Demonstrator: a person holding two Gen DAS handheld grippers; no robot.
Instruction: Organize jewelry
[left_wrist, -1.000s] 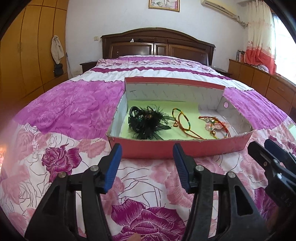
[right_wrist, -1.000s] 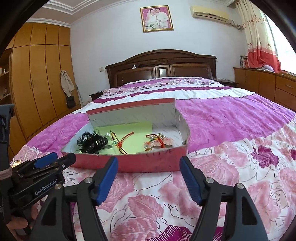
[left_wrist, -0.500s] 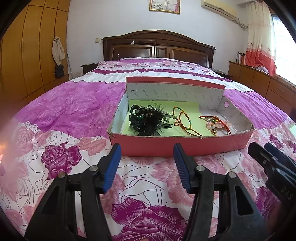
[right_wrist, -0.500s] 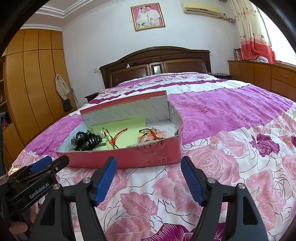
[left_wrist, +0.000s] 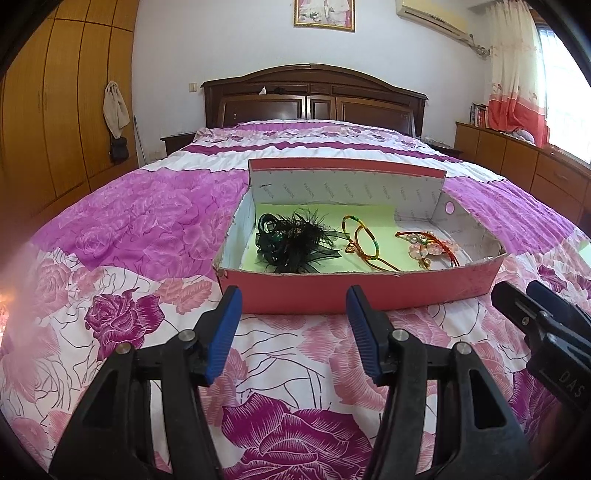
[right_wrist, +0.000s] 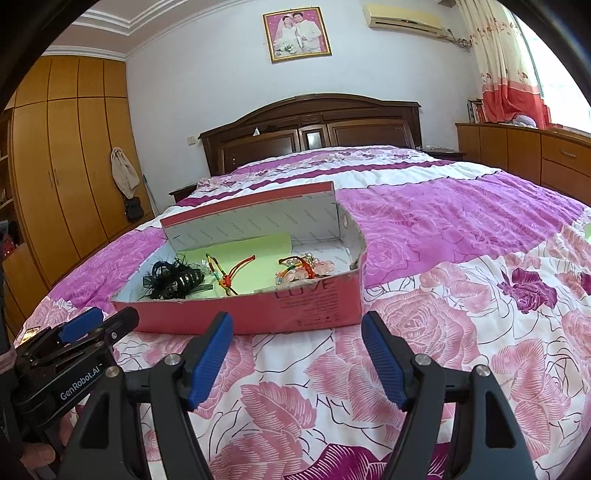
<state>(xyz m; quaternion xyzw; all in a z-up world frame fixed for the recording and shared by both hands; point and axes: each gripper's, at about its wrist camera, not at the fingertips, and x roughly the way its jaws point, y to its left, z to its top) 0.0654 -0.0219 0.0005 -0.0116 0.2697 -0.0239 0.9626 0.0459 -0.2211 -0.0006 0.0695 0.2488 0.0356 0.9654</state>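
Box (left_wrist: 354, 291): on the bed (left_wrist: 147, 229), before the headboard (left_wrist: 314, 99).
In box, left: hair clip (left_wrist: 295, 242).
Middle: corded bracelet (left_wrist: 364, 240).
Right: beaded bracelet (left_wrist: 430, 247).

The box (left_wrist: 354, 291) is coral pink outside, white inside, lined with pale green paper (left_wrist: 325, 218). The feathered hairpiece (left_wrist: 291, 240) is black-green. The bedspread (left_wrist: 147, 229) shows magenta and pink roses on white.

Both wrist views look low across the bed (left_wrist: 147, 229) toward the headboard (right_wrist: 310, 122), sharing the nearby box (left_wrist: 354, 291)
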